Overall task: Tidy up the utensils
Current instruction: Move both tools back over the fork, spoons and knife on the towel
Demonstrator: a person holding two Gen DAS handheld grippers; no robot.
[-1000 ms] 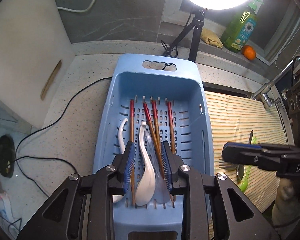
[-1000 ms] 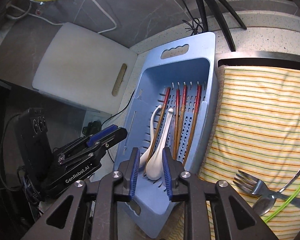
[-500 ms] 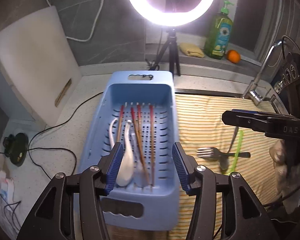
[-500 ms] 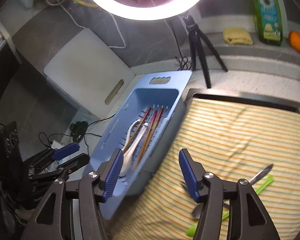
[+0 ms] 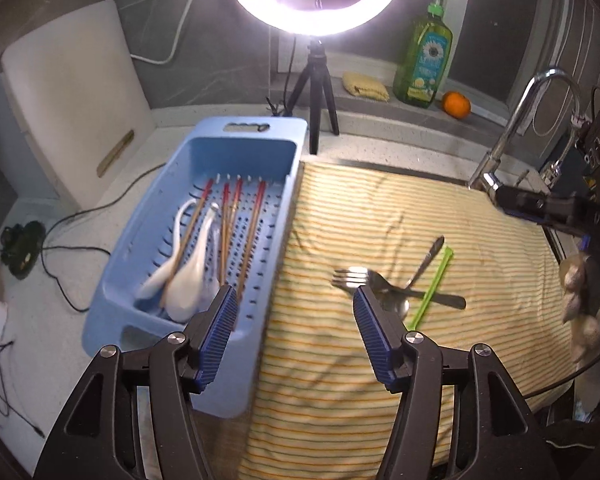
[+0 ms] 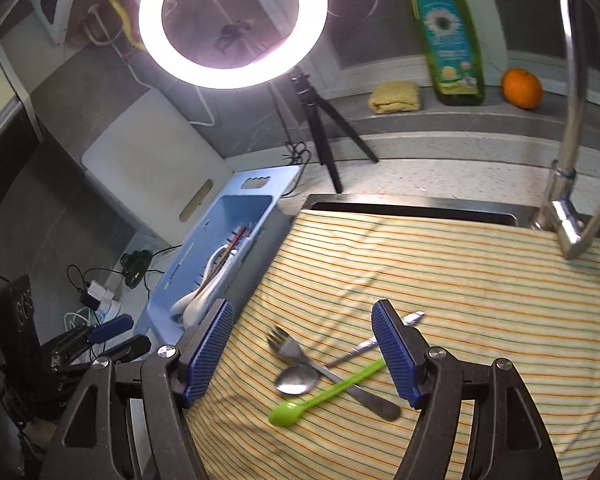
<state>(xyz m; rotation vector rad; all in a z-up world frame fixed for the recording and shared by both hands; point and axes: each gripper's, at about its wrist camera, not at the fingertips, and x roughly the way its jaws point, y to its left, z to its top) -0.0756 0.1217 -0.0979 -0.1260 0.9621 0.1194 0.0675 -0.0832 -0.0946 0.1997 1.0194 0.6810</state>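
Observation:
A blue slotted basket (image 5: 148, 216) (image 6: 260, 206) holds two white spoons (image 5: 188, 276) (image 6: 204, 300) and several red-tipped chopsticks (image 5: 252, 232). On the striped cloth (image 5: 380, 380) (image 6: 480, 280) lie a metal fork (image 5: 364, 278) (image 6: 296, 350), a metal spoon (image 5: 424, 262) (image 6: 296, 380) and a green plastic spoon (image 5: 432, 288) (image 6: 324, 394), crossed in a pile. My left gripper (image 5: 294, 320) is open and empty, above the basket's near right edge. My right gripper (image 6: 302, 344) is open and empty, above the pile.
A ring light on a tripod (image 5: 316, 92) stands behind the basket. A white cutting board (image 5: 72, 112) leans at the left. A soap bottle (image 5: 424, 56), an orange (image 5: 456, 105) and a sponge sit on the ledge. A faucet (image 6: 568, 152) rises at the right. Cables lie on the counter.
Both grippers have opened wide and drawn back and up from the basket. The white spoon they were close around now lies in the basket. Both views have swung right toward the cloth.

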